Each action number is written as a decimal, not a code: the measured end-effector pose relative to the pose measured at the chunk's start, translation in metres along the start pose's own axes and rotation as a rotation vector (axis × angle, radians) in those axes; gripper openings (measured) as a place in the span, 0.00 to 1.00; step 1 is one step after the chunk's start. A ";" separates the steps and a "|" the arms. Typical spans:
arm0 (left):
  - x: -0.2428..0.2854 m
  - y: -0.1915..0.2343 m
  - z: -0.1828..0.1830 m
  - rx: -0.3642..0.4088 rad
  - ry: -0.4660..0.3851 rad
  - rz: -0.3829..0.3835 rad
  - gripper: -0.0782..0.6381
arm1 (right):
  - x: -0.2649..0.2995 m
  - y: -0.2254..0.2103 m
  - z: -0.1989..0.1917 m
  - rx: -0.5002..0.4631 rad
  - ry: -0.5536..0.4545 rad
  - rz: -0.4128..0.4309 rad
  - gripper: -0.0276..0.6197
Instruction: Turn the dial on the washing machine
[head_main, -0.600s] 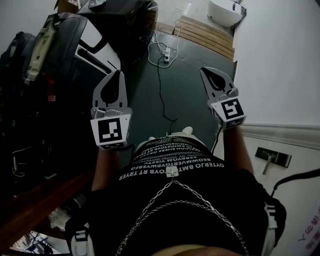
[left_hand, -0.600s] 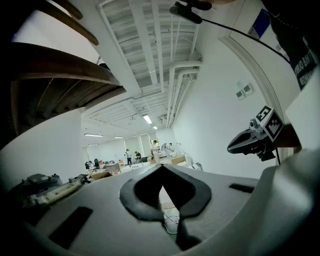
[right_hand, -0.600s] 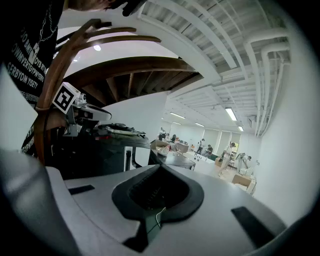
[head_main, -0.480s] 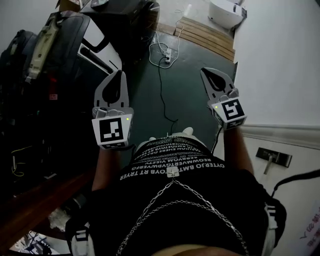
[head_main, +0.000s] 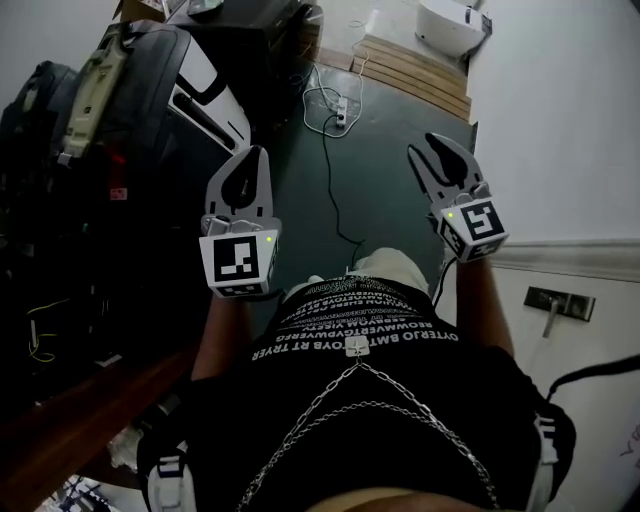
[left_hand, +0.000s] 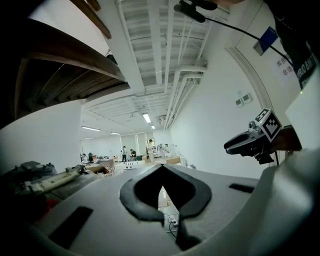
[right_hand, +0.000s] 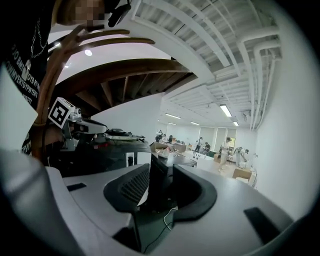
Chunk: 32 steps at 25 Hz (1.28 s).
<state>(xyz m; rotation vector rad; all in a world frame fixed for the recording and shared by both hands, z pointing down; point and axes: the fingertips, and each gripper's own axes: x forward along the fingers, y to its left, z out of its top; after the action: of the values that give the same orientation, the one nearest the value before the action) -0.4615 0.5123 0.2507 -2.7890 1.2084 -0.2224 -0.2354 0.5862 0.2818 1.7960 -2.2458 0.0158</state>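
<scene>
At the far left of the head view, dark bags (head_main: 90, 130) stand piled along the edge of the green floor (head_main: 385, 190). Right of them the left tongs (head_main: 256, 153) are held roughly level above the floor, tips together with nothing clamped. The left gripper view shows only a thin slit between the pads (left_hand: 137, 192). A cable (head_main: 327, 170) runs up the middle of the frame to a power strip (head_main: 340, 118). Further right, the right tongs (head_main: 434, 150) hang in the air, jaws apart and empty, beside a white wall (head_main: 560, 120). Wooden planks (head_main: 420, 65) lie at the top. The dial shows in no view, so its place cannot be told.
</scene>
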 end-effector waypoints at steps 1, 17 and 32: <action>0.002 0.001 -0.003 -0.002 0.008 -0.001 0.12 | 0.000 0.001 -0.004 0.002 0.014 0.003 0.27; 0.110 -0.034 0.005 0.001 0.062 0.059 0.12 | 0.064 -0.104 -0.043 0.044 0.070 0.110 0.37; 0.250 -0.118 0.050 -0.016 0.011 0.095 0.12 | 0.085 -0.270 -0.053 0.040 0.027 0.183 0.38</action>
<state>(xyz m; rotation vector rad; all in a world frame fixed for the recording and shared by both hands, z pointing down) -0.1999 0.4117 0.2422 -2.7385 1.3472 -0.2220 0.0179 0.4509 0.3091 1.5931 -2.3985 0.1204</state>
